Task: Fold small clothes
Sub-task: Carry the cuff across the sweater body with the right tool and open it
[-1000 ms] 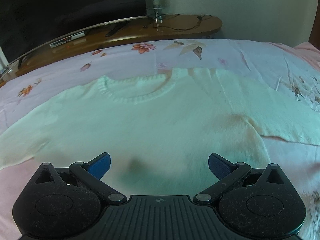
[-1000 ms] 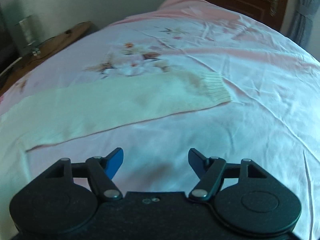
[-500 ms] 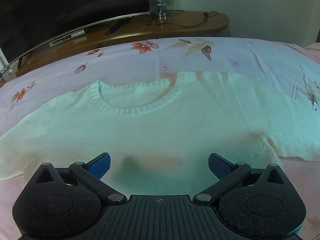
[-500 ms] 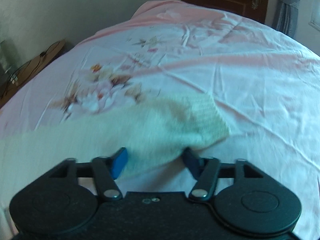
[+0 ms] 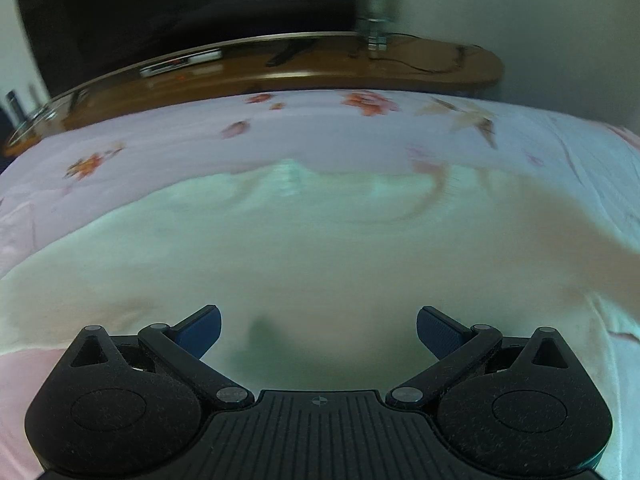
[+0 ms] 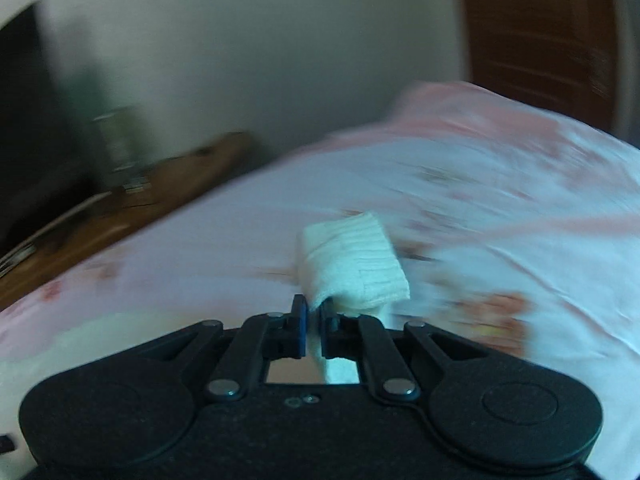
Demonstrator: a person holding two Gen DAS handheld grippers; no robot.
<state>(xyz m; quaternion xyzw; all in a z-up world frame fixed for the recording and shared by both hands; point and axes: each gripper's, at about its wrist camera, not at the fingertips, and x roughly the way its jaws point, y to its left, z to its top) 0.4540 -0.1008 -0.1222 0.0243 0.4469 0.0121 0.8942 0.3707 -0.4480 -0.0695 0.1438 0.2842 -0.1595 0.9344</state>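
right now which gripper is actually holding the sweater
The right gripper: its jaws are shut on the sweater's ribbed cuff. The left gripper hangs open over the sweater body.

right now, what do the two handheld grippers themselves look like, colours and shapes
Both look alike. The left gripper has a matte black, speckled body with two round lobes, a ribbed centre plate bearing a small crosshair mark, silver pivot pins on black linkage bars, and blue textured pads. The right gripper has the same black lobed body, silver pins and blue pads. No cables, hands or sleeves show.

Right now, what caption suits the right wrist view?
Right gripper shut on the cream sweater's ribbed cuff, lifted above the pink floral bedsheet.
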